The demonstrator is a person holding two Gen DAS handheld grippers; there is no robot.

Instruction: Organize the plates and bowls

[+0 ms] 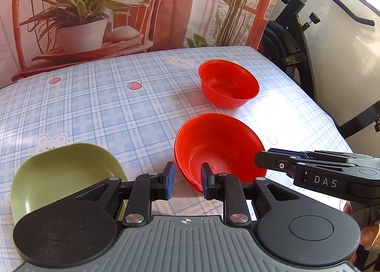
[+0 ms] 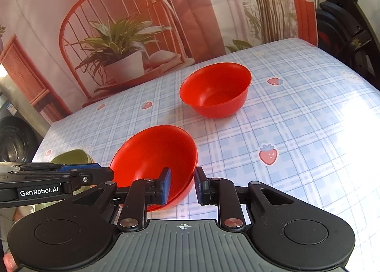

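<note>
The near red bowl (image 1: pixel 219 151) sat tilted on the tabletop (image 1: pixel 106 96), its opening turned toward the cameras; a second rim line along its lower edge suggested one bowl nested in another, though this could not be confirmed. The left hand-held gripper (image 1: pixel 186 183) straddled the bowl's near rim, one blue pad (image 1: pixel 170 183) outside the wall and the other inside, with a clear gap between them, so the jaws stood apart and gripped nothing. The right hand-held gripper (image 2: pixel 182 183) straddled the opposite side of the same rim (image 2: pixel 154 160) in the same manner, jaws likewise apart, with a gap visible at the outer pad. Beyond the near red bowl, well apart from it, the far red bowl (image 1: pixel 229 83) stood upright. To the left of the near red bowl, the green dish (image 1: pixel 64 177) rested near the tabletop's front edge, partly hidden behind the left hand-held gripper's body. Behind the far red bowl hung a printed backdrop (image 1: pixel 95 11), and to its right stood a black exercise machine (image 1: pixel 292 41)
</note>
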